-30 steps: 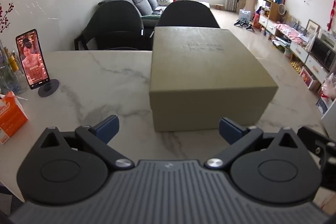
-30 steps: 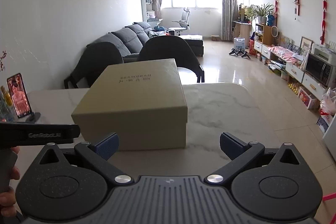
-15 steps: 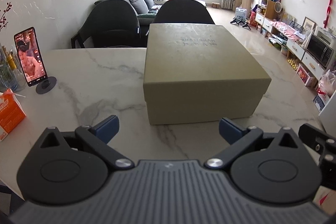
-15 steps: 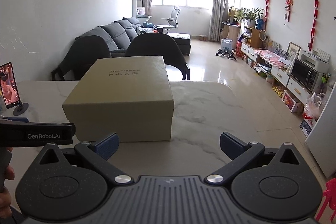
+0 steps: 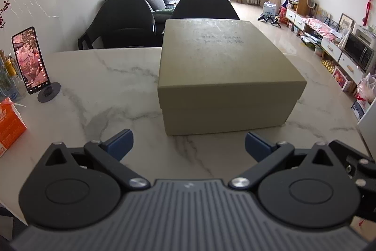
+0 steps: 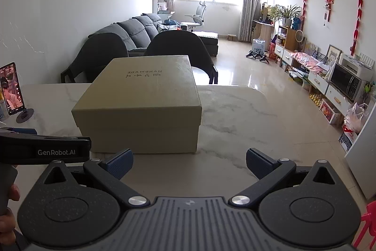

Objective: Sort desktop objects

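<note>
Both wrist views have pulled back and lifted over the last second: the lidded box (image 5: pixel 225 77) now sits smaller, mid-frame on the marble table (image 5: pixel 98 77), lid on. That suits either stepping back after closing it or lining up to open it. Left gripper (image 5: pixel 188 145) spread wide, holding nothing, short of the box. Right gripper (image 6: pixel 189 162) likewise spread and bare. Phone on stand (image 5: pixel 30 60) left edge; orange carton (image 5: pixel 8 126) lower left.
</note>
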`<state>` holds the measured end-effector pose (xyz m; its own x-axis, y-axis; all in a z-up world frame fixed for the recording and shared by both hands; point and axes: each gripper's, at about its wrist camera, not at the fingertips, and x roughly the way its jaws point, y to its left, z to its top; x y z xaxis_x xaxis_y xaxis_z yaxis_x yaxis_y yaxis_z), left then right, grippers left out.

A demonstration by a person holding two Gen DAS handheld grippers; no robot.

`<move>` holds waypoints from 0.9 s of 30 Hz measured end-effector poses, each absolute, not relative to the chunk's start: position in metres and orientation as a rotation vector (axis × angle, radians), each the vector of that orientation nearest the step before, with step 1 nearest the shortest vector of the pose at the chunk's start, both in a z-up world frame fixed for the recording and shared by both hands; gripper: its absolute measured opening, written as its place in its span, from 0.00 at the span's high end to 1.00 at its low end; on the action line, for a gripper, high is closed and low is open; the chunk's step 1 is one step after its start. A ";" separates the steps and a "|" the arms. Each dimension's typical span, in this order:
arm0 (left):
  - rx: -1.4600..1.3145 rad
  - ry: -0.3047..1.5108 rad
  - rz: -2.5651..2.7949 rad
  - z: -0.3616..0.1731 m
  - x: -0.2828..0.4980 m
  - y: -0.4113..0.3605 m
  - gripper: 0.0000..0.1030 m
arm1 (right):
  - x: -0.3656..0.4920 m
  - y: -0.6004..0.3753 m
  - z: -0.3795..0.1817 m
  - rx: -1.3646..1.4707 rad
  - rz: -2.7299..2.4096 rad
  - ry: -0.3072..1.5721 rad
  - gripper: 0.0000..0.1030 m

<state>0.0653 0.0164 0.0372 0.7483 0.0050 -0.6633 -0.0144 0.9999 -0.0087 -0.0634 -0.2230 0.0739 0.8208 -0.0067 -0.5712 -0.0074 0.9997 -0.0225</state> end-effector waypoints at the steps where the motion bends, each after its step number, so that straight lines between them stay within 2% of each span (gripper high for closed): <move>1: -0.013 0.729 0.010 0.037 0.066 0.016 0.00 | -0.062 -0.223 0.073 -0.021 0.001 0.612 0.00; 27: -0.013 0.766 -0.005 0.031 0.070 0.018 0.00 | -0.050 -0.216 0.063 -0.031 0.023 0.661 0.00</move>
<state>0.0703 0.0178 0.0310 0.7209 -0.0092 -0.6929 -0.0002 0.9999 -0.0135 -0.0502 -0.2162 0.0632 0.7890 0.0118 -0.6143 -0.0317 0.9993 -0.0215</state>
